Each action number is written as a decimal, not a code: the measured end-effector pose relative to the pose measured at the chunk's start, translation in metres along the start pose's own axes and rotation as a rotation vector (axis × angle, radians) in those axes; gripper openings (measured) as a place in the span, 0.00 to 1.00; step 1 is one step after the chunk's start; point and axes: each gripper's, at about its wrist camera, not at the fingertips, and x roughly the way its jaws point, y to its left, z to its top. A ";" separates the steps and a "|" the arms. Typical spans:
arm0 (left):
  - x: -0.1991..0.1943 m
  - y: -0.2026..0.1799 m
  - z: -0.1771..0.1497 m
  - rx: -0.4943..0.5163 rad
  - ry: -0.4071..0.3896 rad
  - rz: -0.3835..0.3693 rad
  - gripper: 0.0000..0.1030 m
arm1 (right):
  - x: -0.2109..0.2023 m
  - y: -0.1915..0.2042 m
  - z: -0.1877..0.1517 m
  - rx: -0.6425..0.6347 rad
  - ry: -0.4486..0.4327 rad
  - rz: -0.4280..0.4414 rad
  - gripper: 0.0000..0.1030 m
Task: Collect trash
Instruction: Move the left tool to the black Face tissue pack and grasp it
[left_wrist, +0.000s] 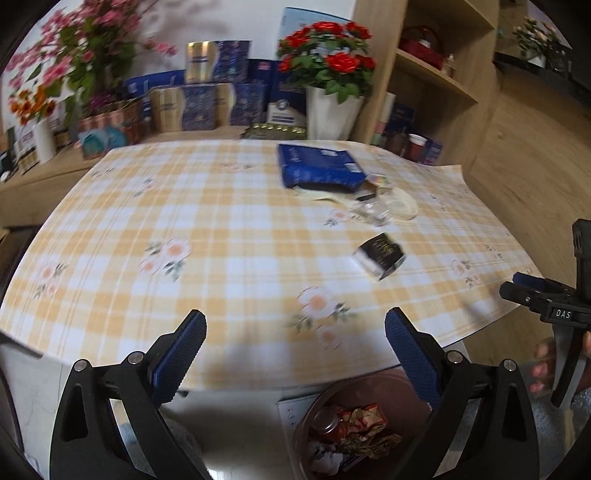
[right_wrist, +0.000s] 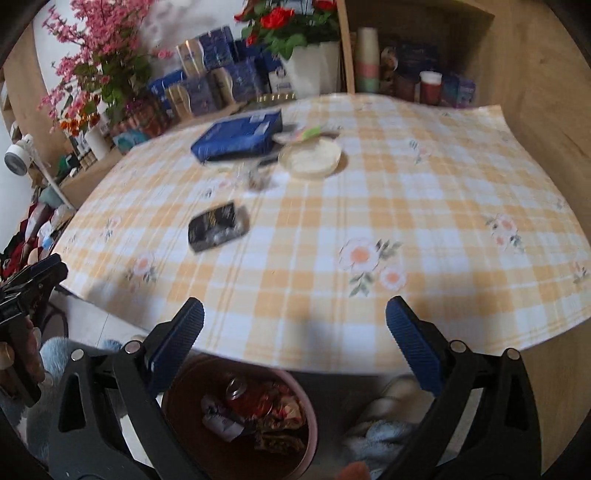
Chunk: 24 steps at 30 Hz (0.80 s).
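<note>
A table (left_wrist: 221, 229) in a yellow-checked floral cloth carries the items. On it lie a blue box (left_wrist: 318, 168), a small black packet (left_wrist: 380, 255), a clear wrapper (left_wrist: 371, 210) and a round pale lid (right_wrist: 310, 157).

A round brown waste bin (right_wrist: 312, 417) stands on the floor under the near edge of the desk, holding a glass jar (right_wrist: 240, 391), crumpled wrappers (right_wrist: 280, 406) and white paper. On the desk lie a flat blue carton (right_wrist: 240, 136), far; a round translucent lid (right_wrist: 310, 157) just beside it; crumpled clear plastic (right_wrist: 255, 179) near both; and a small black packet (right_wrist: 218, 225), nearer, lying flat.
</note>
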 end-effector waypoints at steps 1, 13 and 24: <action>0.004 -0.006 0.005 0.009 0.001 -0.014 0.92 | -0.001 -0.004 0.003 -0.001 -0.014 -0.006 0.94; 0.059 -0.059 0.024 0.118 0.075 -0.128 0.92 | 0.013 -0.043 0.017 0.087 -0.015 -0.008 0.94; 0.106 -0.077 0.036 0.188 0.136 -0.162 0.92 | 0.038 -0.060 0.028 0.088 0.010 -0.054 0.94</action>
